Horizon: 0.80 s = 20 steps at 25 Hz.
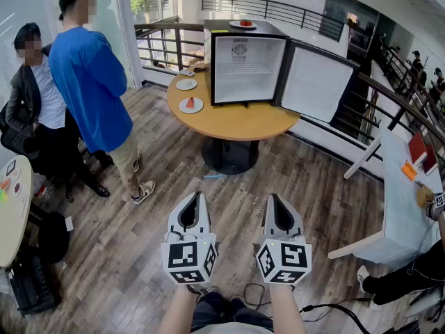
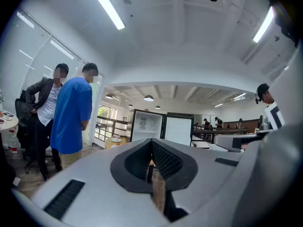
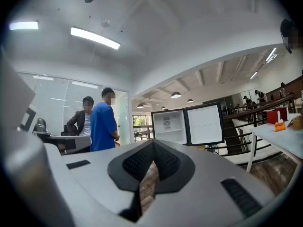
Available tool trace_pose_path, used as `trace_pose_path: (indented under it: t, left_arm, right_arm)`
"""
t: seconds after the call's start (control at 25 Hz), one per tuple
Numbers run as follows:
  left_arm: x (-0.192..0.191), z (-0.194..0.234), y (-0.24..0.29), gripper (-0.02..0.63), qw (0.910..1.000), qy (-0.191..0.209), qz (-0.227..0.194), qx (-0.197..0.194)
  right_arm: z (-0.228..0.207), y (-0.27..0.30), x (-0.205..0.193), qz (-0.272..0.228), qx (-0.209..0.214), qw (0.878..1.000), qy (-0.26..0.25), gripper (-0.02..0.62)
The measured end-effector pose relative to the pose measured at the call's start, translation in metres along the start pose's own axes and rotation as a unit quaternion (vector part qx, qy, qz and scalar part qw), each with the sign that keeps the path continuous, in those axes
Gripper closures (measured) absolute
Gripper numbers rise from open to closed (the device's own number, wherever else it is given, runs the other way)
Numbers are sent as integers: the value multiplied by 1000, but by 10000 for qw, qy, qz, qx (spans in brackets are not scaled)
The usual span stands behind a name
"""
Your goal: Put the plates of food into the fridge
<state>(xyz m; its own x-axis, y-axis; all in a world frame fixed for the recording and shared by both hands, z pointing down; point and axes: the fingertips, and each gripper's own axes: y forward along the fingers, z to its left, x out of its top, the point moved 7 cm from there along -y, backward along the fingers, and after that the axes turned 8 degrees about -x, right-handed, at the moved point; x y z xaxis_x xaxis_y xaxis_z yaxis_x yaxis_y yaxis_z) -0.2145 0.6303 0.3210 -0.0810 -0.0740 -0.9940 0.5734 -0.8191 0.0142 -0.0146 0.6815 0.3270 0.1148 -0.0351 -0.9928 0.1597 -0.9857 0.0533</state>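
Closed and empty at left gripper [image 1: 197,196] and right gripper [image 1: 272,197]. Far off: 2 plates [image 1: 190,105] on table [image 1: 243,122], left of open fridge [image 1: 240,68]; 1 atop. Could spill food through a tilted rim pinch.

Head view dn; gripper views lvl, share fridge [image 1: 240,72].

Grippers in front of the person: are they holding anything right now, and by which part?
Nothing is held: the left gripper and right gripper are both shut and empty.

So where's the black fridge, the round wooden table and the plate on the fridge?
Small black fridge [image 1: 240,65]: head view, white inside.
Round wooden table [image 1: 236,120]: head view, bare top.
White plate atop fridge [image 1: 234,25]: head view, rim.
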Motion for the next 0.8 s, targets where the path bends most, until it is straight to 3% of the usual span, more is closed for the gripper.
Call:
trace_pose_path:
  t: [0.8]
  left_arm:
    - [6,11,-4,598,10000,-57,-52,40]
  right_arm:
    - [11,1,6,-132,73,9999,-17,581]
